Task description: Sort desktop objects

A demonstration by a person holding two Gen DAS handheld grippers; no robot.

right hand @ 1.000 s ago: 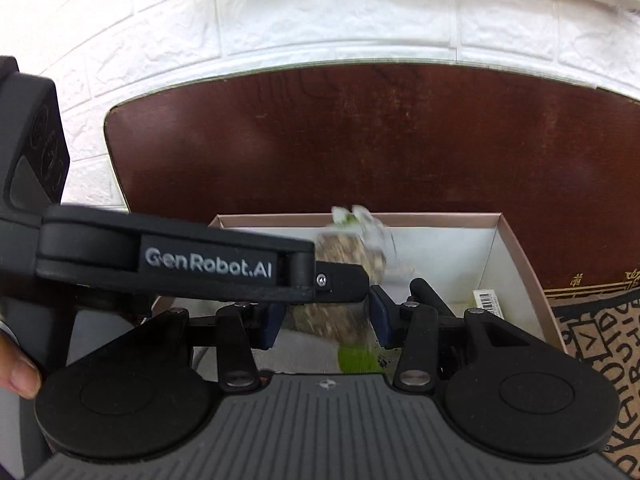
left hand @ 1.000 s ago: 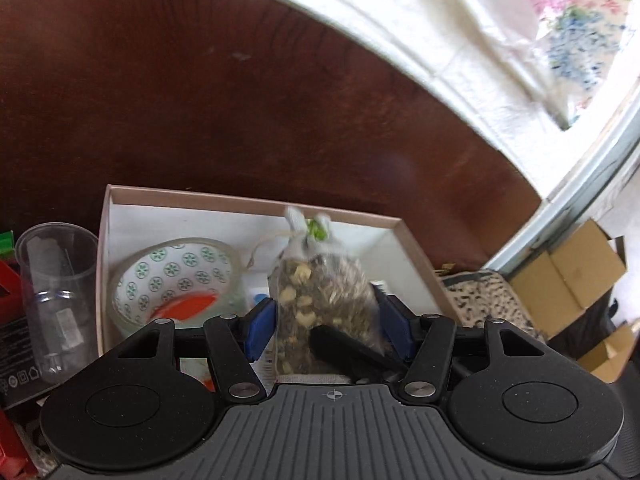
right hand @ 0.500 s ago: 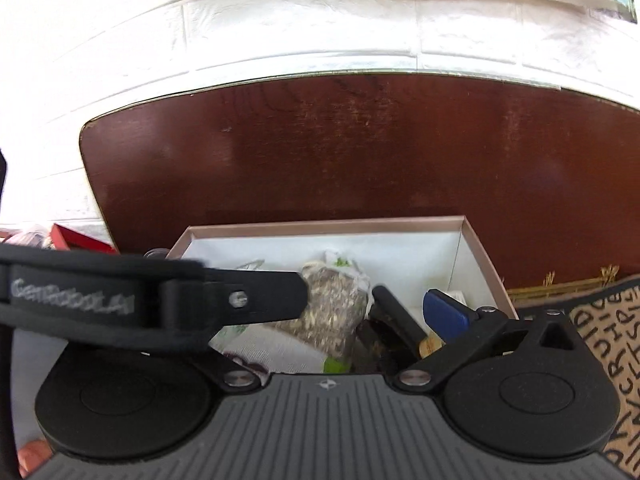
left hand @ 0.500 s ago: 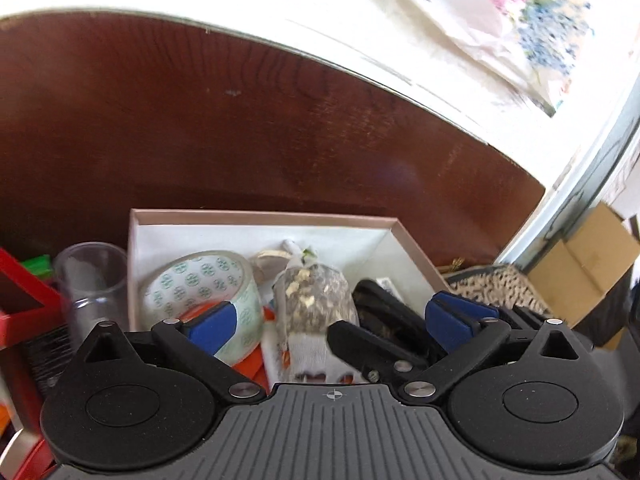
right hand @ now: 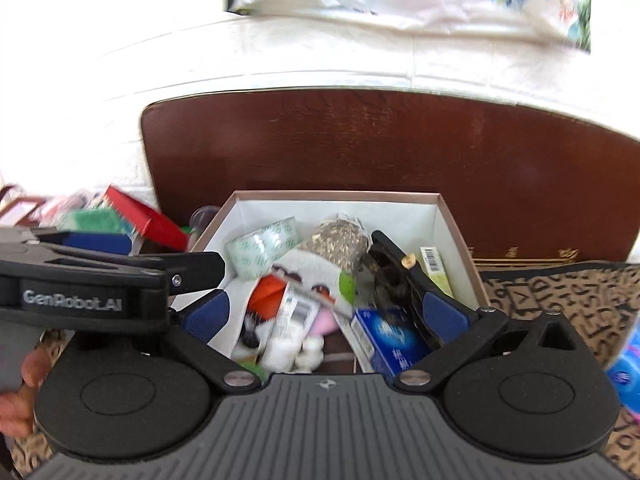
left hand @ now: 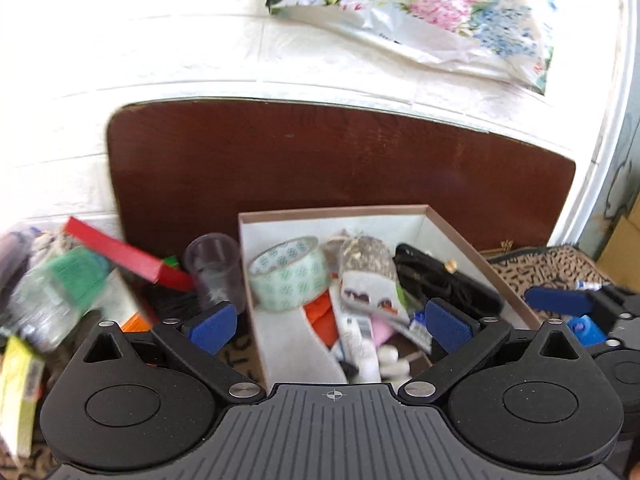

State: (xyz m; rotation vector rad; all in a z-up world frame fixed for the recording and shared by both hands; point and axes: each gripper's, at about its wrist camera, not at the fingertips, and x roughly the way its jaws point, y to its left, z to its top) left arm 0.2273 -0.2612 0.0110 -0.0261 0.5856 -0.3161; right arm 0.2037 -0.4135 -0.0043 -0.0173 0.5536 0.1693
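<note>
A pink-rimmed box (left hand: pixel 336 210) with a white inside holds a green-patterned tape roll (left hand: pixel 290 274), a seed-filled sachet (left hand: pixel 366 258), a black case (left hand: pixel 440 276) and small packets. The sachet lies free among them, leaning on the pile. My left gripper (left hand: pixel 331 327) hangs open over the box's near end, nothing between its blue pads. In the right wrist view my right gripper (right hand: pixel 325 315) is also open above the box (right hand: pixel 336 194), with the sachet (right hand: pixel 340 244) beyond its pads. One of the left gripper's fingers (right hand: pixel 192 268) crosses in from the left.
Left of the box stand a clear cup (left hand: pixel 214 268), a red box (left hand: pixel 120 252) and a green-labelled bottle (left hand: pixel 60 296). A leopard-print pouch (left hand: pixel 552 268) lies right of it. A dark wooden board (left hand: pixel 320 152) rises behind. A person's hand (right hand: pixel 36 364) holds the left gripper.
Both grippers opened wide and let go of the sachet, which now lies in the box. Both drew back and upward, so more of the box and the clutter shows.
</note>
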